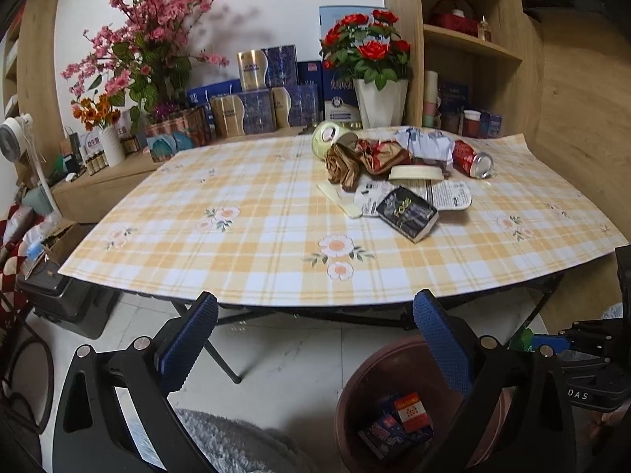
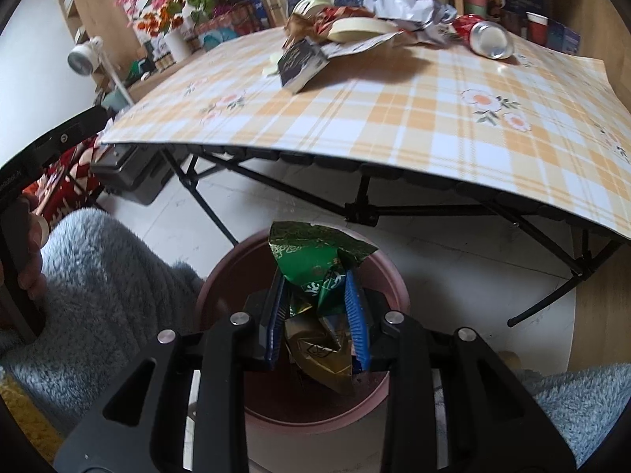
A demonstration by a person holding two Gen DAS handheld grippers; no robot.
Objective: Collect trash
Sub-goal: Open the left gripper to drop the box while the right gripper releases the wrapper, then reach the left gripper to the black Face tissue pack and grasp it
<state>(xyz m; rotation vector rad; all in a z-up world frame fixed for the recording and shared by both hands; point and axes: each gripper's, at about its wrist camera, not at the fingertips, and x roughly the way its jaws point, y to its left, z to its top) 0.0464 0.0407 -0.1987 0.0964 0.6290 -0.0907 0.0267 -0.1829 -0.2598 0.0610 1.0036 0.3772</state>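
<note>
A pile of trash lies at the far right of the checked table (image 1: 244, 244): a black box (image 1: 408, 213), a red can (image 1: 471, 157) on its side, crumpled brown and red wrappers (image 1: 363, 159), white paper (image 1: 426, 144) and a cream lid (image 1: 414, 173). My left gripper (image 1: 315, 317) hangs wide open and empty in front of the table edge, above the floor. The brown bin (image 1: 355, 402) stands below at the right, with small boxes (image 1: 396, 423) inside. My right gripper (image 2: 317, 289) is shut on a crumpled green and gold wrapper (image 2: 315, 260), held over the bin (image 2: 221, 283).
Flower pots, blue gift boxes and bottles crowd the shelf behind the table (image 1: 252, 98). Black folding table legs (image 2: 366, 205) stand behind the bin. A grey fluffy rug (image 2: 106, 276) lies left of the bin. A black case (image 1: 59, 295) sits on the floor at left.
</note>
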